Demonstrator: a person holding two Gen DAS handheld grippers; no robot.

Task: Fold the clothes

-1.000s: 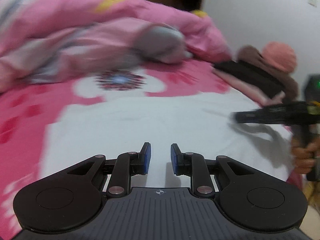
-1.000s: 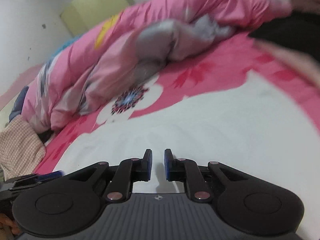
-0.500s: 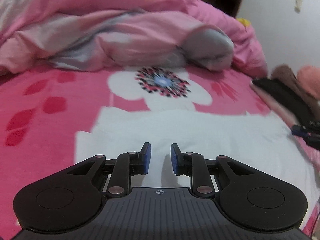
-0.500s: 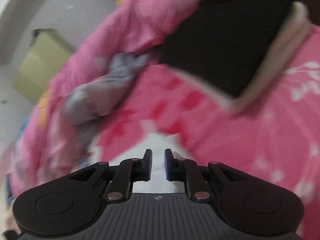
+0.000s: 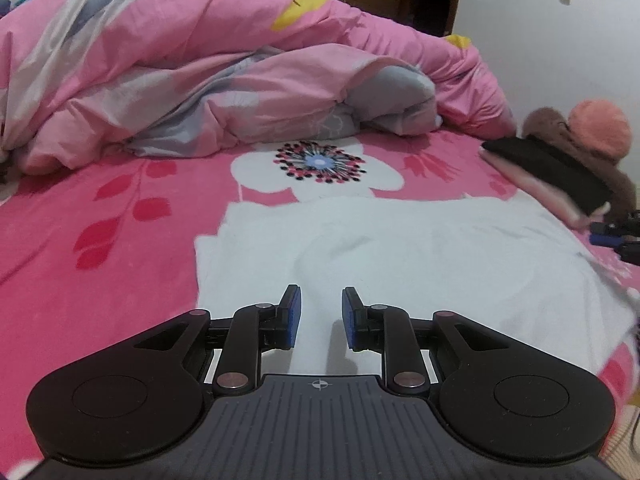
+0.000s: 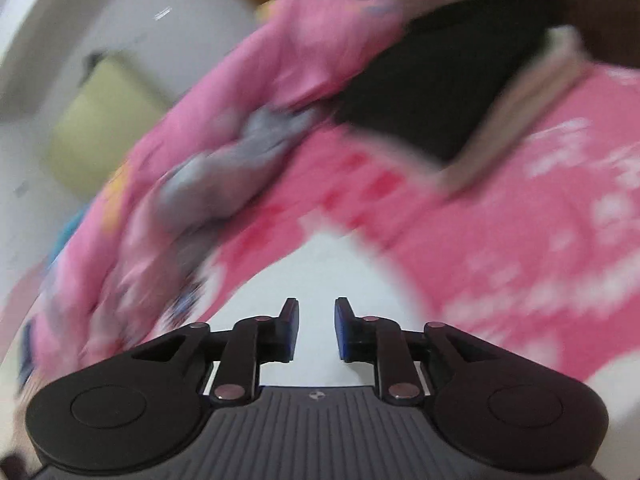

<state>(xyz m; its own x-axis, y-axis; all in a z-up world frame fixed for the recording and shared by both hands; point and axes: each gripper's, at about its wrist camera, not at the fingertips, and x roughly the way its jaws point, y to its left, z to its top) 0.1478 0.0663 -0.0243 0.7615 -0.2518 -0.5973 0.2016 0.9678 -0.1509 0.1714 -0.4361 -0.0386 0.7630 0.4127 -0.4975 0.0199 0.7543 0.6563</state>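
Note:
A white garment (image 5: 400, 248) lies spread flat on the pink flowered bed sheet (image 5: 100, 280). My left gripper (image 5: 320, 300) hovers low over the garment's near edge, open by a narrow gap with nothing between its blue pads. At the far right of the left wrist view the tips of my right gripper (image 5: 612, 236) show beside the garment's right edge. The right wrist view is blurred: my right gripper (image 6: 317, 308) is open over a corner of the white garment (image 6: 320, 272), holding nothing.
A crumpled pink and grey duvet (image 5: 200, 60) fills the back of the bed. A folded stack with a black garment on top (image 5: 560, 168) sits at the right, also in the right wrist view as the black stack (image 6: 440, 92). A brown and orange plush toy (image 5: 592, 128) lies behind it.
The left gripper has swung left and steadied over the garment's near edge. The right gripper has moved to the garment's right side, turned toward the black stack, and its fingers have parted a little.

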